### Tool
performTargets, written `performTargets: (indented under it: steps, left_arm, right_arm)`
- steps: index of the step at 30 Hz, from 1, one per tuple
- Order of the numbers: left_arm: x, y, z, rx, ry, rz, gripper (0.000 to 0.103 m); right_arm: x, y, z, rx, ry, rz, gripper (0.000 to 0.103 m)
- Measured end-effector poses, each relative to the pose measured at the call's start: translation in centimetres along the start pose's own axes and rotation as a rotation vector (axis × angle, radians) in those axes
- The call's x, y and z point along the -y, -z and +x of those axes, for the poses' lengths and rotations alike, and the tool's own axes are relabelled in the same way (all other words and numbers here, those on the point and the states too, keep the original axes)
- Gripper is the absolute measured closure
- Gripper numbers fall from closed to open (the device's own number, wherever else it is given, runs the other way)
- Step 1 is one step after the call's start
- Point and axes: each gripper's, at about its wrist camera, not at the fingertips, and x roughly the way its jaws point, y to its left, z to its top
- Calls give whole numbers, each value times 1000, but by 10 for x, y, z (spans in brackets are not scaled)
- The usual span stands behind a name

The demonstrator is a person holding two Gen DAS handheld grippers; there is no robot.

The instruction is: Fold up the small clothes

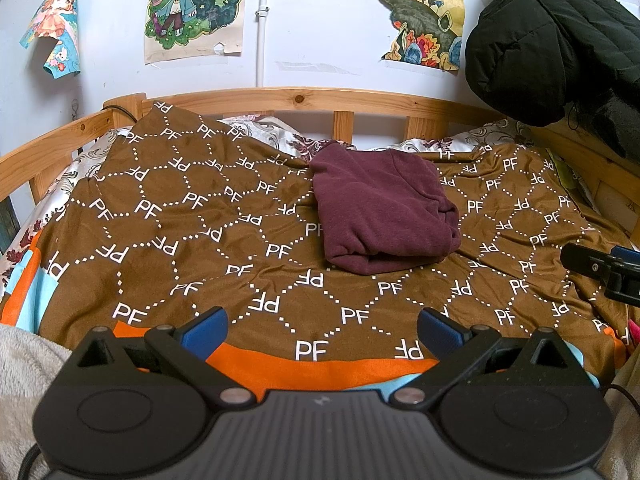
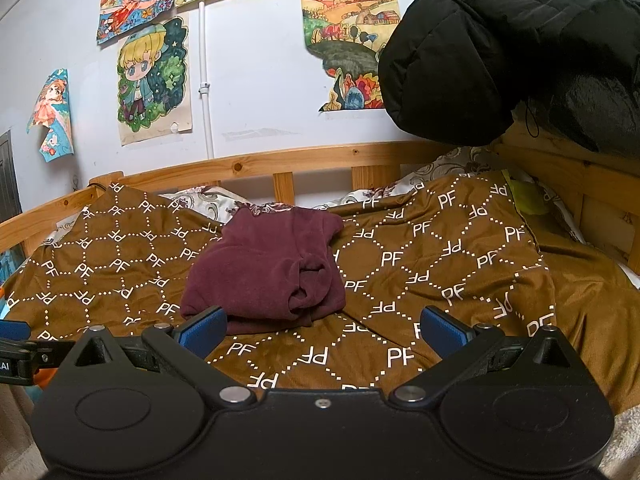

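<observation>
Now you're checking the fold.
Both the left gripper (image 1: 322,330) and right gripper (image 2: 324,330) are hanging wide, empty; the maroon garment (image 1: 380,212) is lying folded ahead of your jaws (tidy loose edges).

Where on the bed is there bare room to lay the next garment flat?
Widest free patch: the brown blanket left of the folded maroon garment, out to the wooden rail. Another strip lies between the garment and the open left gripper. The right side is tighter, under the black jacket, near the open right gripper.
</observation>
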Motion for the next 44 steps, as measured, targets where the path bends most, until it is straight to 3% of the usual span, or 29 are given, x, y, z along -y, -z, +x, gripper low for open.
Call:
performTargets:
  steps: [44]
  left_arm:
    - [-3, -1, 2, -20, -36, 12, 1]
  right_arm:
    - [-2, 4, 0, -17, 6, 7, 0]
